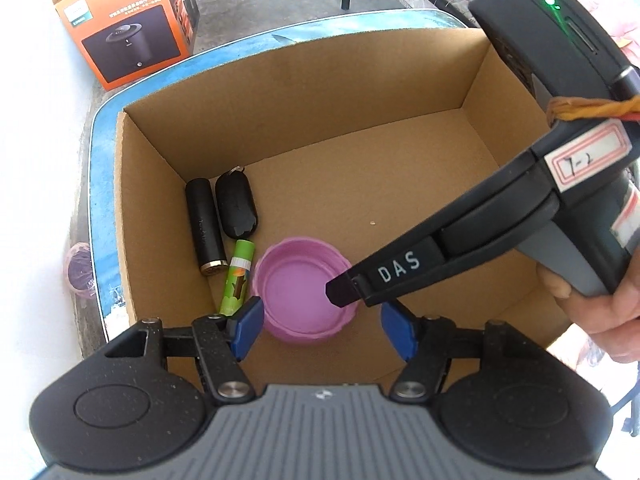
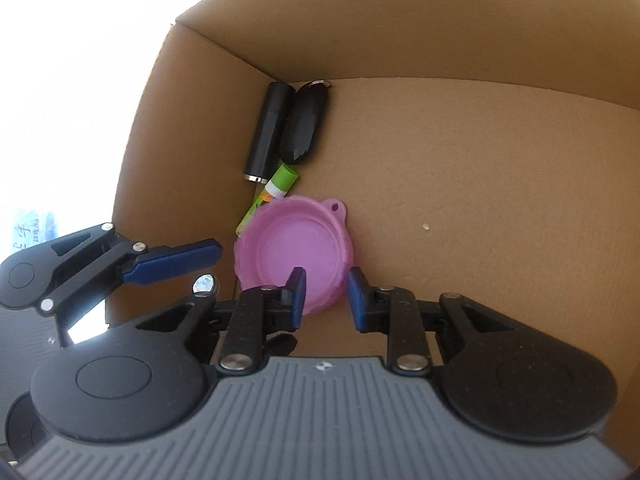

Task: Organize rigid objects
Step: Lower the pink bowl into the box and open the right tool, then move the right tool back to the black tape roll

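A pink round lid (image 1: 298, 292) lies open side up on the floor of a cardboard box (image 1: 360, 184). A black cylinder (image 1: 205, 226), a black key fob (image 1: 236, 206) and a green glue stick (image 1: 237, 276) lie by the box's left wall. My left gripper (image 1: 324, 328) is open just above the lid's near edge. My right gripper (image 2: 326, 298) is open, its fingers straddling the near rim of the lid (image 2: 294, 248); its tip (image 1: 344, 290) shows in the left wrist view over the lid. The left gripper's finger (image 2: 176, 262) shows in the right wrist view.
The box stands on a blue-edged table (image 1: 102, 216). An orange product box (image 1: 120, 24) stands beyond it at the back left. The right half of the cardboard box floor (image 2: 480, 200) holds only a small crumb (image 2: 426, 226).
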